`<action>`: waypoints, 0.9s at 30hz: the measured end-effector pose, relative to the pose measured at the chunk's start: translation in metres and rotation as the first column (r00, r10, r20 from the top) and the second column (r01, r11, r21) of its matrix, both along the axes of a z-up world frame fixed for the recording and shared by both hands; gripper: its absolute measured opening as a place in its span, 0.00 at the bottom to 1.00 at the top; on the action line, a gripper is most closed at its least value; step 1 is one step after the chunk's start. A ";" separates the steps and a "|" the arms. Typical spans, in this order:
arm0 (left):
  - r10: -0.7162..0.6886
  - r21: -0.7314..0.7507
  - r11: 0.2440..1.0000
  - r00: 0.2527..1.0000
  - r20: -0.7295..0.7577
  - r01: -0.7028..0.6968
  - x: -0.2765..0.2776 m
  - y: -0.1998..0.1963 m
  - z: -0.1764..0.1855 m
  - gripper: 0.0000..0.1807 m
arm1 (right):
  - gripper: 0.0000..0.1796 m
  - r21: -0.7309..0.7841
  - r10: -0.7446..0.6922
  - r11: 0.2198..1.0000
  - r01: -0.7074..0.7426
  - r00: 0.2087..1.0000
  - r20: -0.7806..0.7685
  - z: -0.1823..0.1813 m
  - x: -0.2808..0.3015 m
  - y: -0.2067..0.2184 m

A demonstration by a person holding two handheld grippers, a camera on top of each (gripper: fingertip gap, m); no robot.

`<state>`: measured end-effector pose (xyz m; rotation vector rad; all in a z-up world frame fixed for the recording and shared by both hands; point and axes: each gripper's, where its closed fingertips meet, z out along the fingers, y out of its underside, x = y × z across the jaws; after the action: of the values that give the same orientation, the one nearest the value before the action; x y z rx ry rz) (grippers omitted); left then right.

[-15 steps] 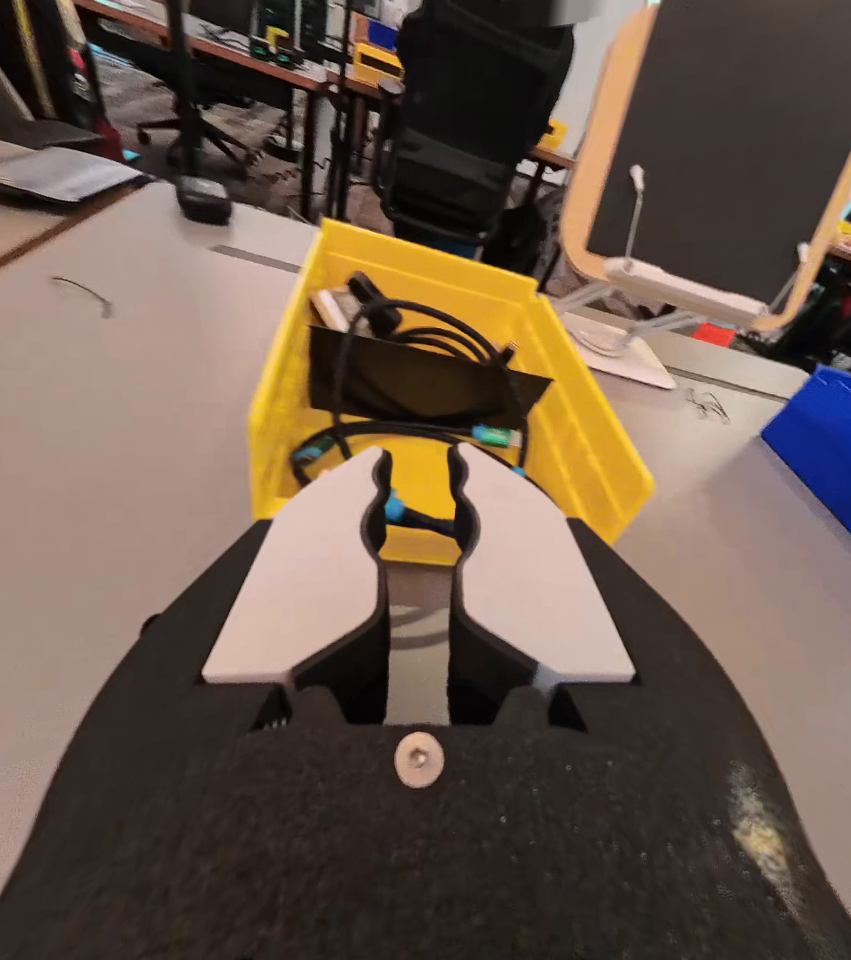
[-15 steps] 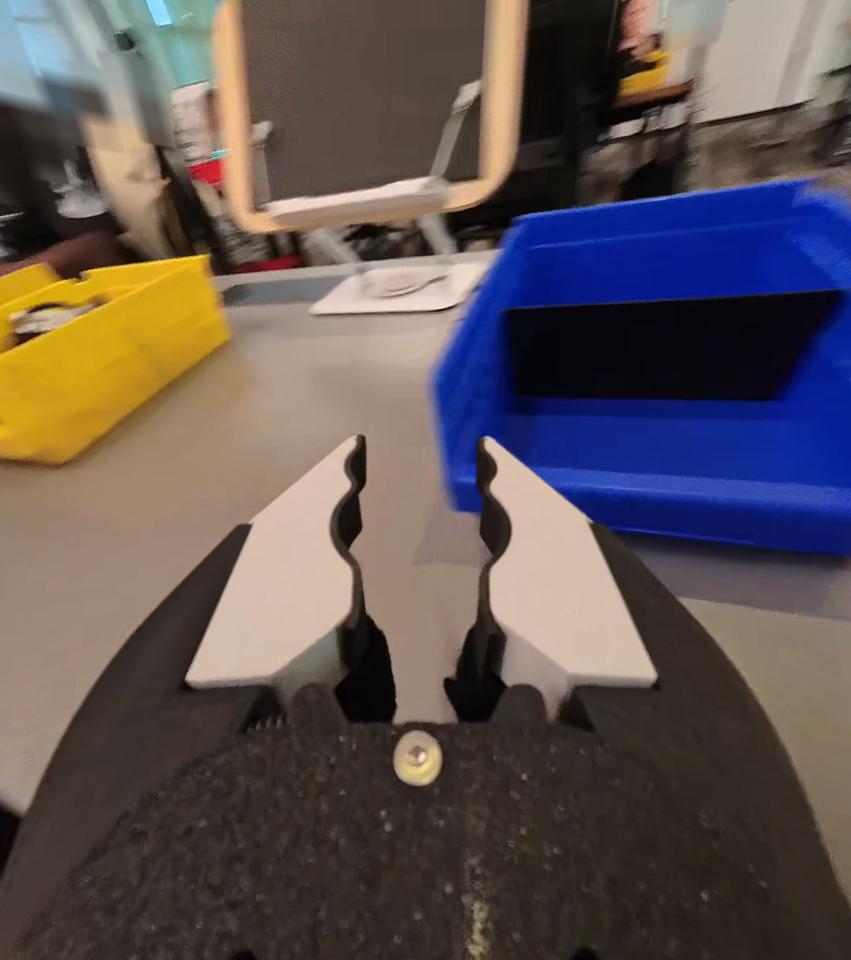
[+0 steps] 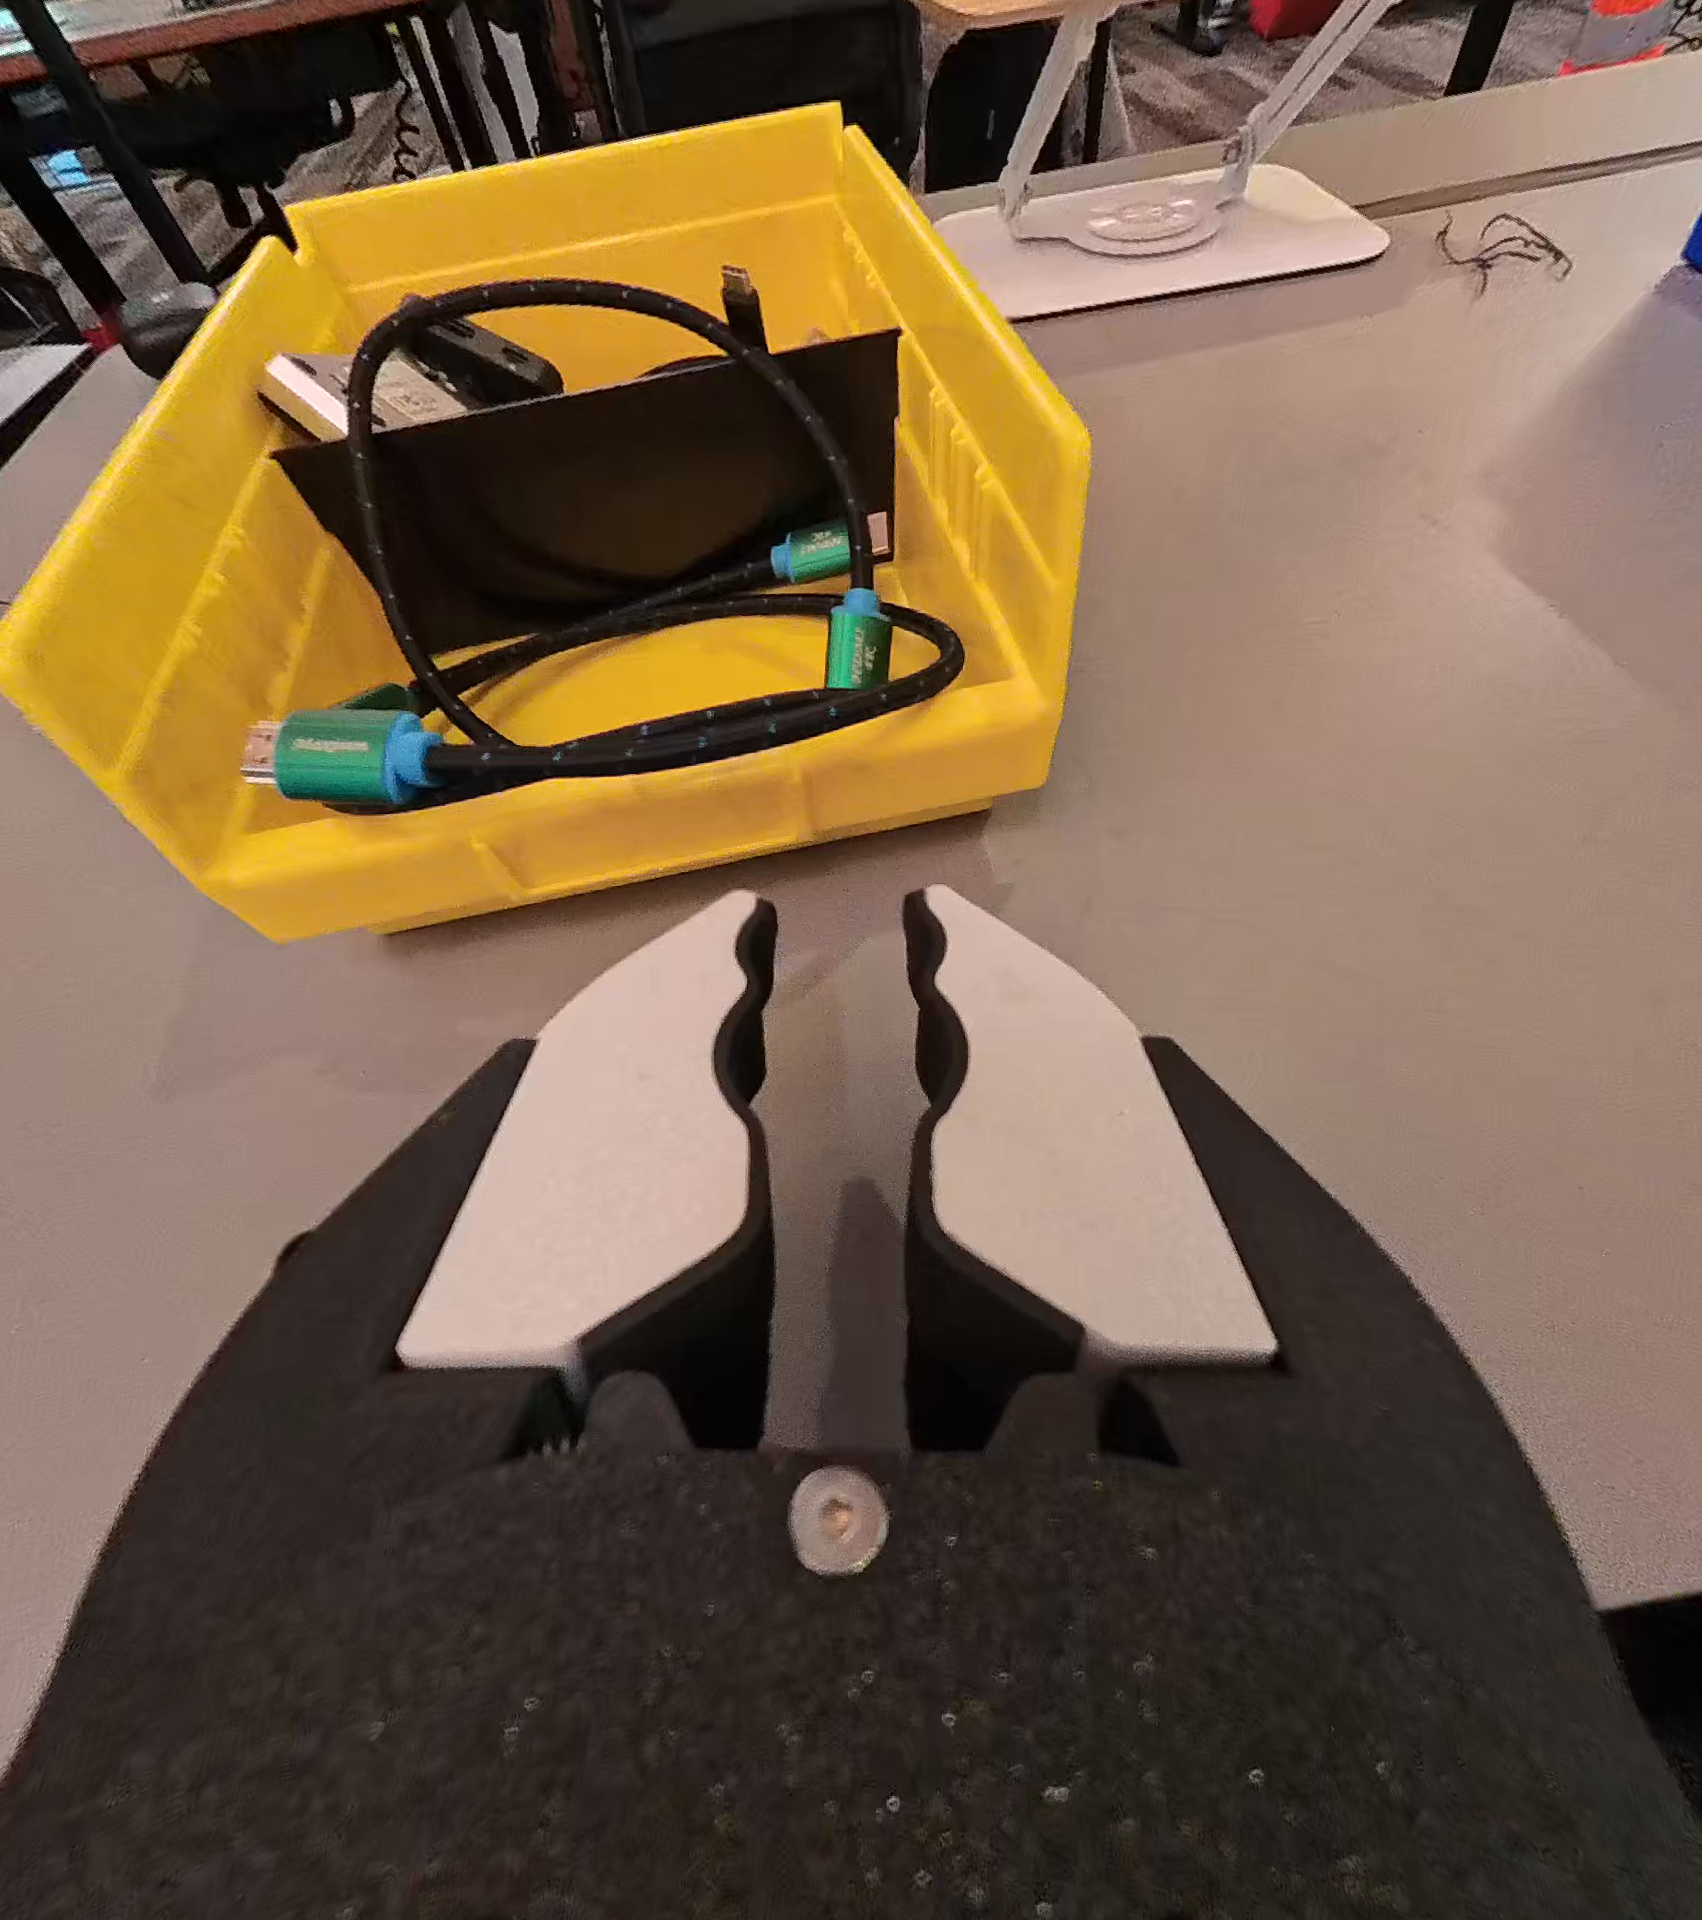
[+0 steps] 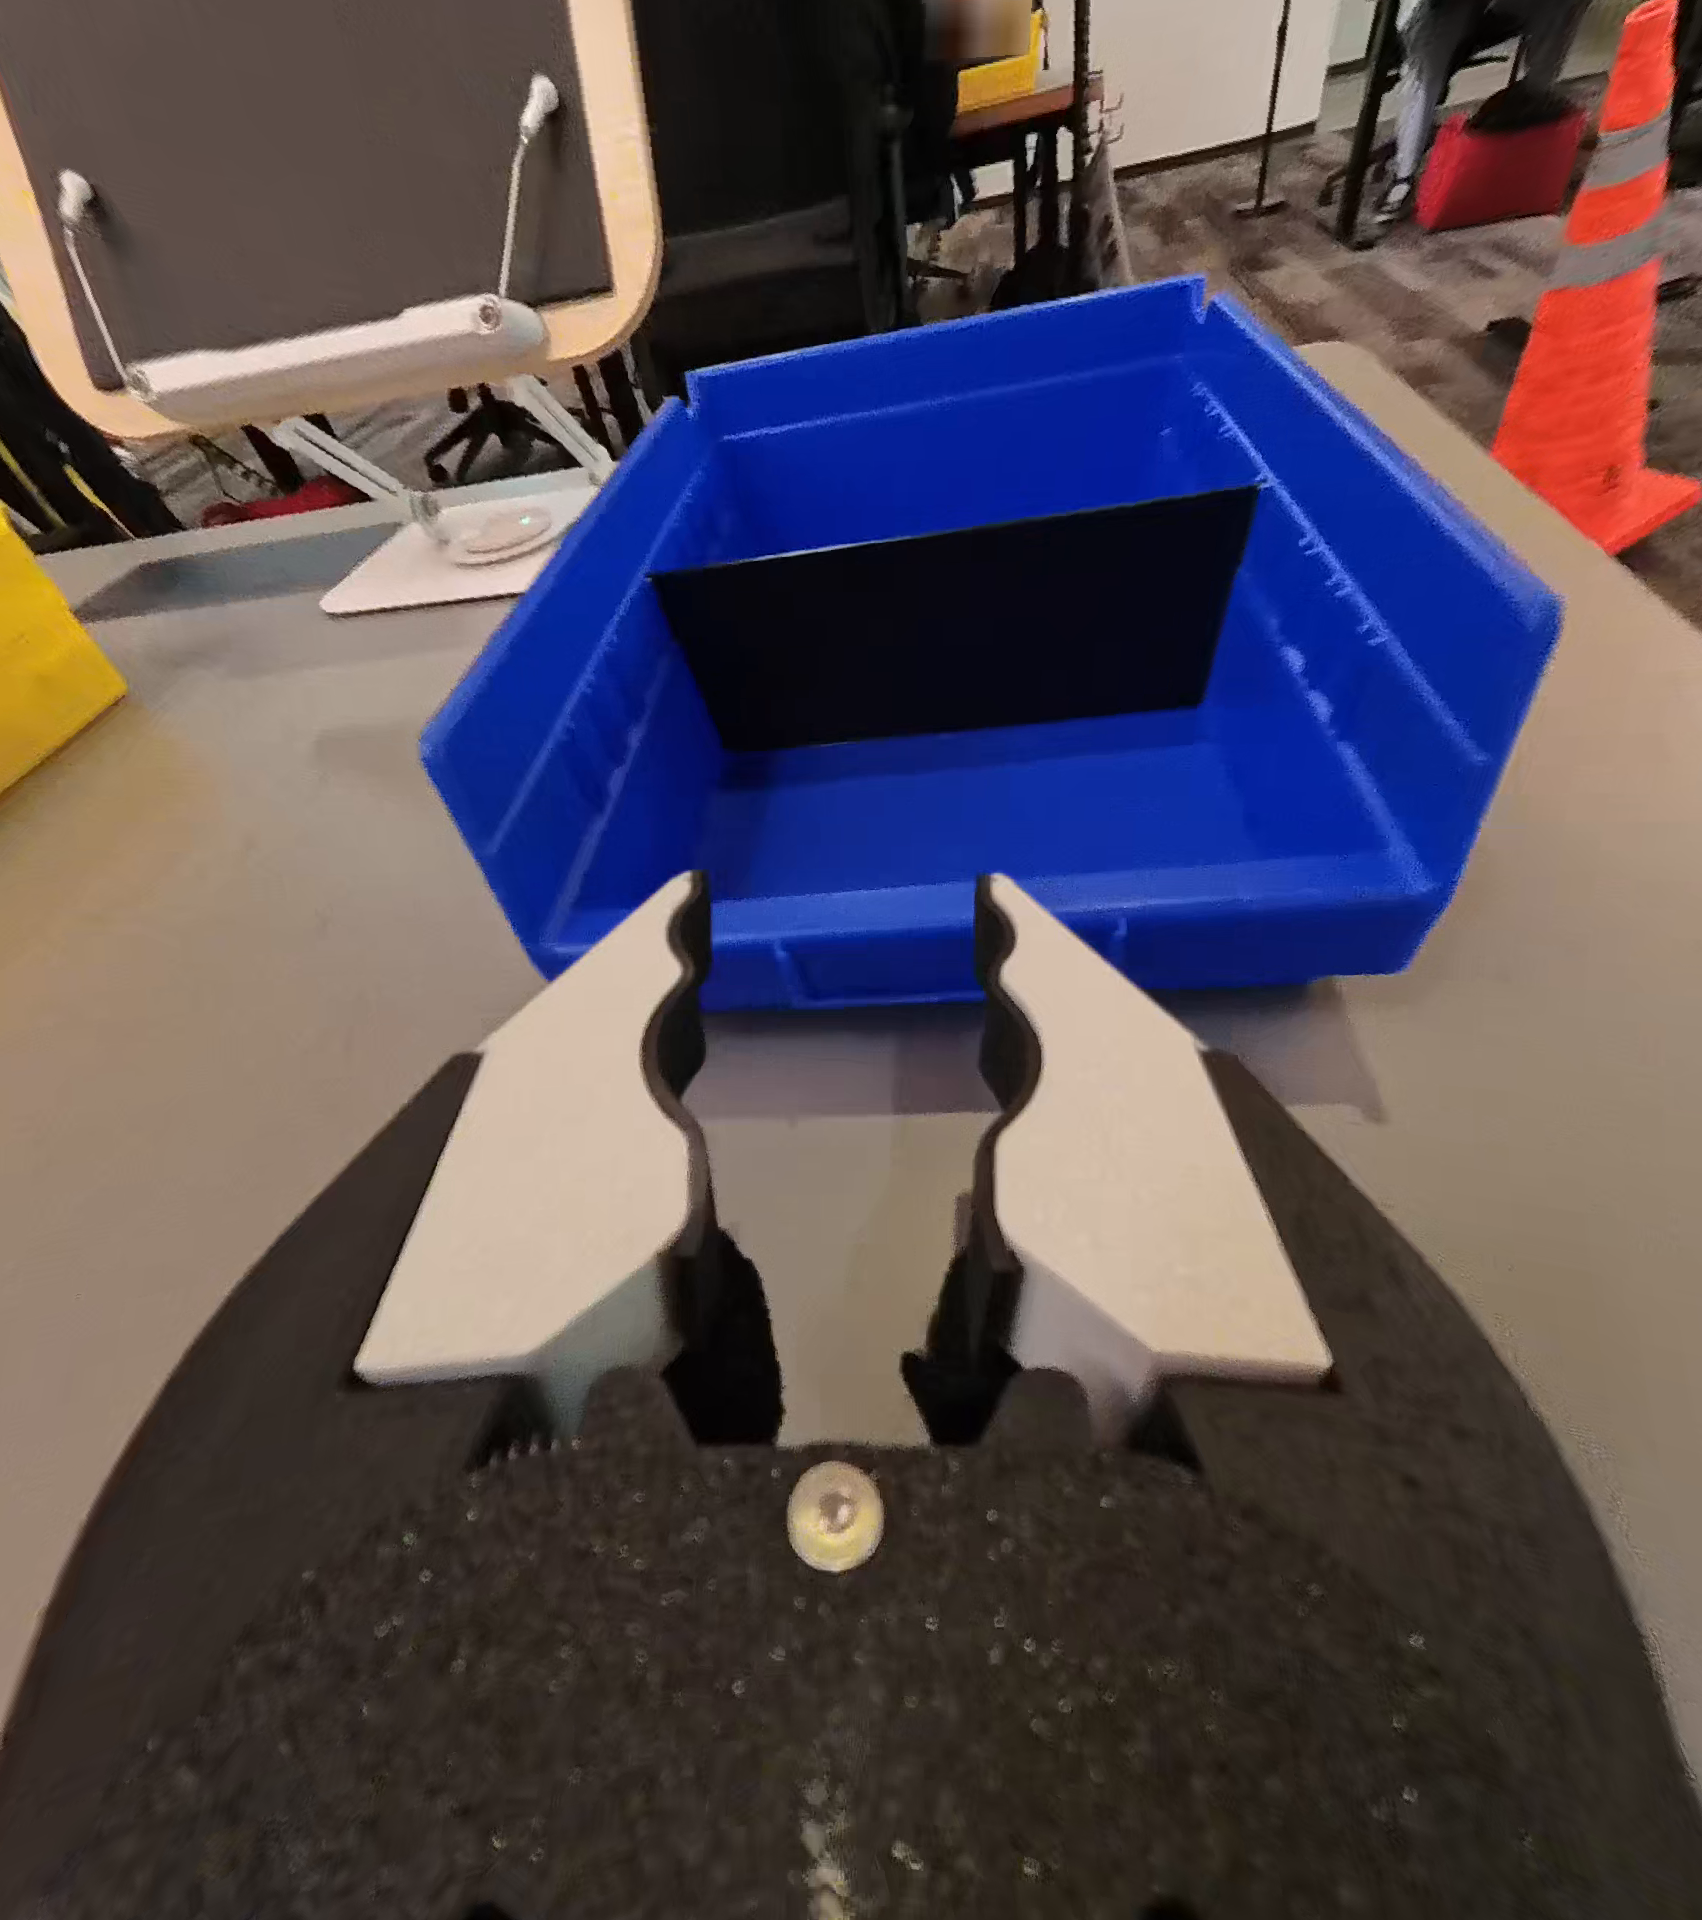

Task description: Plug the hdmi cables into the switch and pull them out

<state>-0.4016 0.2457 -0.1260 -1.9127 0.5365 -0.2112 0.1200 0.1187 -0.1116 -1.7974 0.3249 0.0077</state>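
While nothing is held between its grey, wavy-edged fingers, the left gripper is seen poised low over a grey tabletop, its jaws parted by a narrow gap. Just ahead of its fingertips, apart from them, a yellow plastic storage bin is set on the table. Inside the bin, black braided HDMI cables with green metal plugs and blue collars are coiled loosely. One large green plug is laid against the bin's near left wall, ahead and to the left of the gripper. Two smaller green plugs are seen toward the bin's right side. A black divider panel is stood across the bin, and behind it a silver and black box-shaped device, likely the switch, is partly hidden.

From the right wrist view, the right gripper is shown with its jaws spread wider, also holding nothing. A blue plastic storage bin with a dark divider is placed directly ahead of it, and an orange traffic cone is stood beyond the table.
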 end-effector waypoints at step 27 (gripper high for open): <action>0.271 -0.366 0.930 0.719 0.640 -0.024 0.013 0.050 0.004 0.12 | 0.26 -0.013 0.085 0.996 -0.090 0.971 -0.223 -0.017 -0.018 -0.002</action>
<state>-0.3882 0.2958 -0.1223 -2.0061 -0.1792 -0.9157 0.1020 0.1171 -0.1285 -1.8363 0.4058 0.2699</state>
